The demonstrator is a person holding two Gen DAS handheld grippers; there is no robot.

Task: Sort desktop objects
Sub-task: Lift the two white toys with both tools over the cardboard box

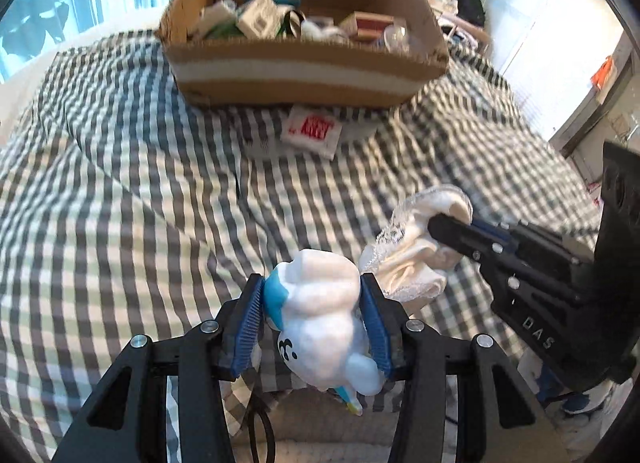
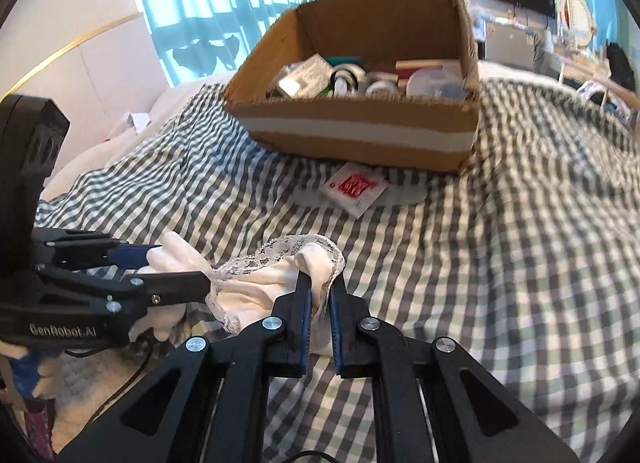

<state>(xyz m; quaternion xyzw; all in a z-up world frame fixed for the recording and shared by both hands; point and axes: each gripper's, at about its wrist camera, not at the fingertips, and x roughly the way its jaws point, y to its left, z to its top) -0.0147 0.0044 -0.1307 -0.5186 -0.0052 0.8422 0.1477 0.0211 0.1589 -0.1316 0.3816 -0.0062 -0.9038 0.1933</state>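
The left gripper (image 1: 316, 319) jaws pinch a white-and-blue figurine (image 1: 320, 315), the right gripper (image 2: 320, 295) jaws pinch a lacy white cloth (image 2: 280, 263), probably bound for the cardboard box (image 2: 360, 139) ahead.

A checked bedcover (image 2: 500, 263) carries a cardboard box (image 2: 360, 135) and a red-printed sachet (image 2: 354, 189).

You can read "GenRobot.AI" on the left gripper (image 2: 178, 269) body, "DAS" on the right gripper (image 1: 434, 229) body; red print on the white packet (image 2: 355, 188) is unreadable.

The cardboard box's (image 1: 304, 75) jumbled contents blur together, and the red print on the sachet (image 1: 311, 134) is unreadable.
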